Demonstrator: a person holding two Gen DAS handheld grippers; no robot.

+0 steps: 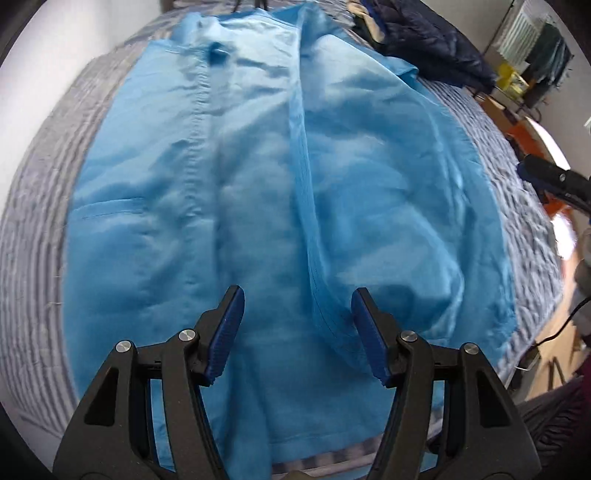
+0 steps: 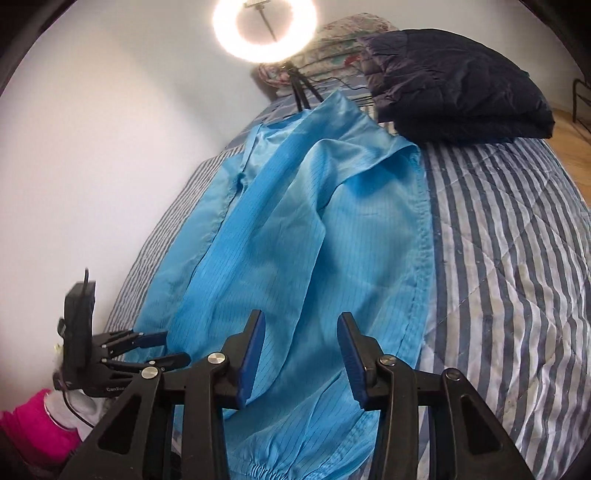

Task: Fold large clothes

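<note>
left wrist: blue coat (image 1: 280, 192) lies spread lengthwise on the striped quilt (image 1: 37, 229), one side folded over the middle. left gripper (image 1: 297, 306) hangs over the coat's near end, jaws apart, holding nothing. dark jacket (image 1: 436, 40) sits beyond the coat's far right corner.

right wrist: right gripper (image 2: 301, 332) over the coat's (image 2: 295, 229) near part, jaws apart, empty. left gripper (image 2: 162, 349) at the coat's left edge, parted. ring light (image 2: 264, 27) beyond the coat's far end.

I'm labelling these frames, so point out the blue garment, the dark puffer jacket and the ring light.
blue garment (image 1: 258, 184): left wrist view, central panel.
dark puffer jacket (image 2: 454, 88): right wrist view, quilted top.
ring light (image 2: 225, 33): right wrist view, glowing rim.
</note>
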